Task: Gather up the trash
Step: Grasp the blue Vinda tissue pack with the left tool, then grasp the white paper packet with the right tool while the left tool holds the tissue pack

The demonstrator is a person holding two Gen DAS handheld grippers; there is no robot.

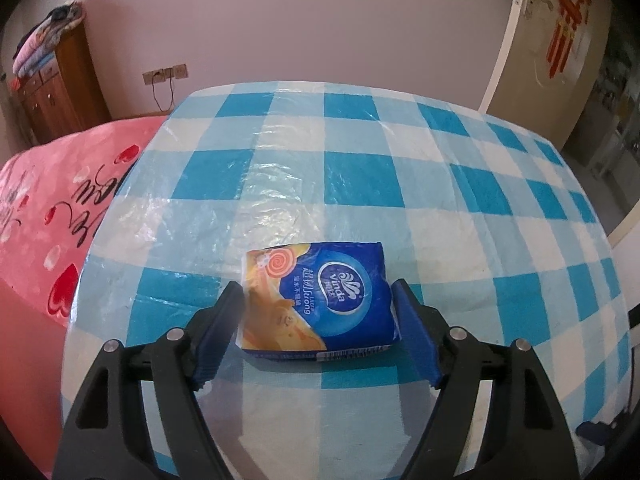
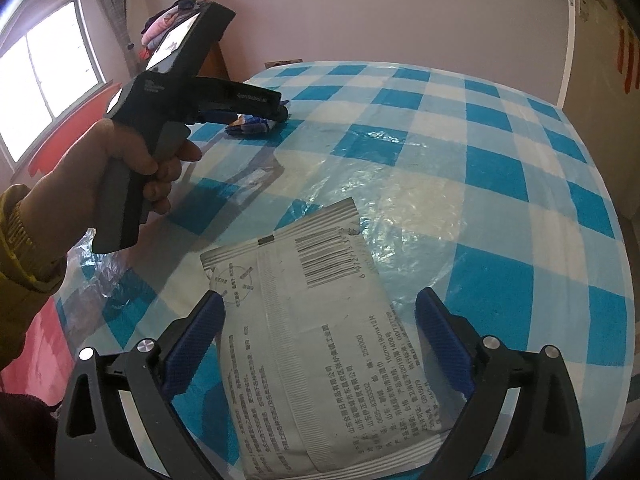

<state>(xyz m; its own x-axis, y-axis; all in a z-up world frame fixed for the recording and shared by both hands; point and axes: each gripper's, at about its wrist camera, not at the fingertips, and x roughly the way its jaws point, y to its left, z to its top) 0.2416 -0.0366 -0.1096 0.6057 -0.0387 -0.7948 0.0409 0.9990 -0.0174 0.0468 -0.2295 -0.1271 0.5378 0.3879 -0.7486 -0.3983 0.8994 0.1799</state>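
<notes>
Two packets lie well apart on the checked table [image 1: 400, 168]. The grey wet-wipe pouch [image 2: 320, 344] is straddled by the right gripper [image 2: 320, 344], whose jaws stand open without touching it. The blue tissue pack [image 1: 316, 296] is bracketed by the left gripper [image 1: 318, 300]; its pads seem beside the pack, not pressing. Each should be centred and lowered before closing. Only the right wrist view shows the hand [image 2: 132, 160] holding the left gripper.
</notes>
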